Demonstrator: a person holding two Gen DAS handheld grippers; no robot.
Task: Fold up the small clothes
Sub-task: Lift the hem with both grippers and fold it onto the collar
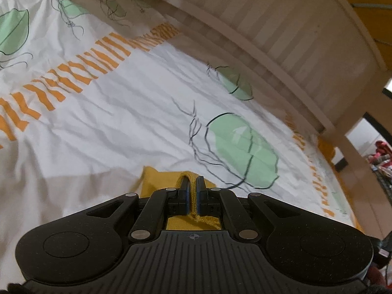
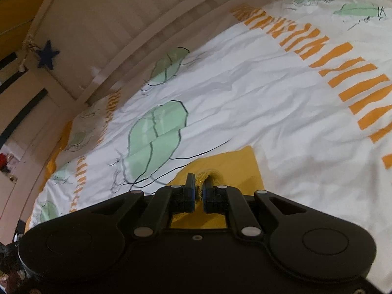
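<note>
A white bedsheet [image 1: 103, 127] with green leaves covers the bed. The left gripper [image 1: 193, 196] and right gripper [image 2: 199, 192] each pinch the yellow garment [image 2: 235, 164] just above it; uneven pulling may skew the fold.

The left gripper [image 1: 192, 191] and the right gripper [image 2: 199, 191] both tilt downward, each with its jaws clamped tight on a bunched edge of the yellow knit garment [image 2: 230, 161].
</note>
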